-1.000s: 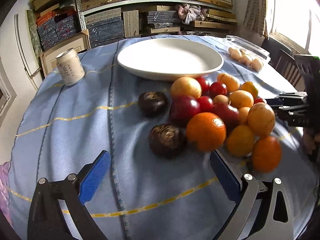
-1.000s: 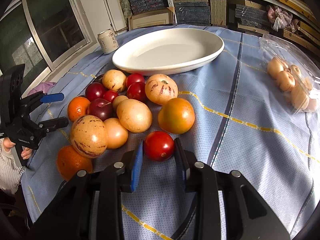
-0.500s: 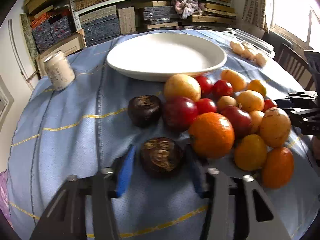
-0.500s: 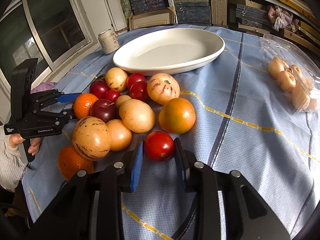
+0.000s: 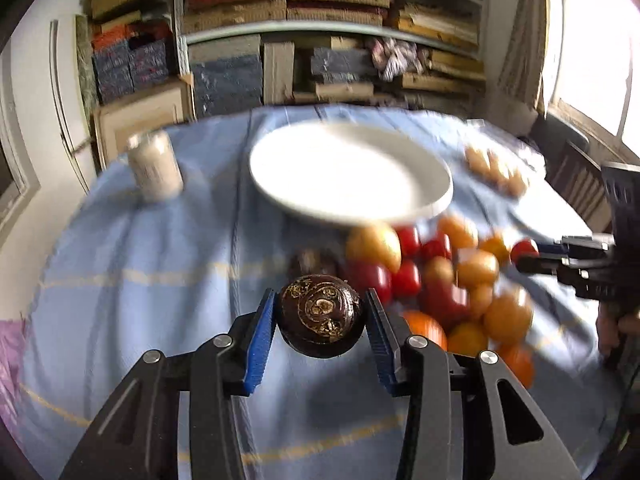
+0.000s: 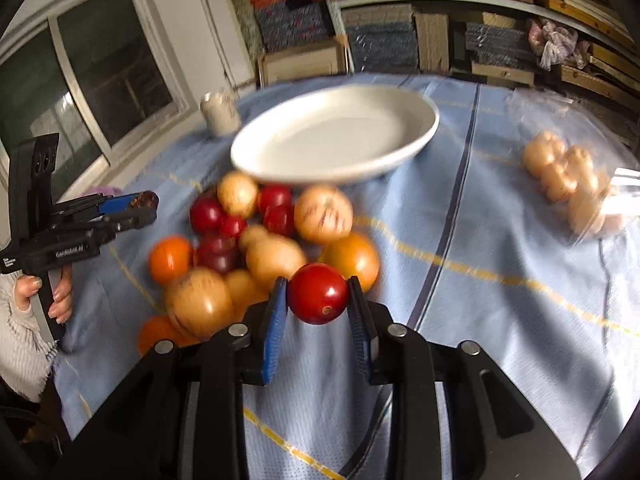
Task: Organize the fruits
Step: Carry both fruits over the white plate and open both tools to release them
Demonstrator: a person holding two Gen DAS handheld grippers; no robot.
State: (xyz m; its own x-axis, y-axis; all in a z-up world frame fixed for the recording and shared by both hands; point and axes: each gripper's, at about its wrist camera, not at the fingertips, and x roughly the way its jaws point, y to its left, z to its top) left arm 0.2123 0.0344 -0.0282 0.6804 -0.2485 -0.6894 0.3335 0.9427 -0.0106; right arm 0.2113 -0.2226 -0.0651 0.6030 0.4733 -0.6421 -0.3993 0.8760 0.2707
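My left gripper [image 5: 320, 312] is shut on a dark brown round fruit [image 5: 321, 316] and holds it above the blue cloth. My right gripper [image 6: 318, 294] is shut on a small red fruit [image 6: 318, 293], also lifted off the table. A heap of red, orange and yellow fruit [image 5: 452, 284] [image 6: 256, 240] lies on the cloth in front of a large white oval plate [image 5: 352, 176] [image 6: 336, 140] with nothing on it. In the right wrist view the left gripper [image 6: 136, 210] shows at the left; in the left wrist view the right gripper [image 5: 528, 258] shows at the right.
A pale drink can [image 5: 154, 170] [image 6: 220, 114] stands left of the plate. A clear plastic pack of pale round fruit [image 6: 568, 184] [image 5: 496, 170] lies to the right. A blue cloth [image 5: 140, 280] covers the table. Shelves of stacked boxes [image 5: 320, 28] fill the back.
The left gripper closed on the dark brown fruit and raised it off the cloth. The right gripper, holding the red fruit throughout, also rose. Both views are now motion-blurred.
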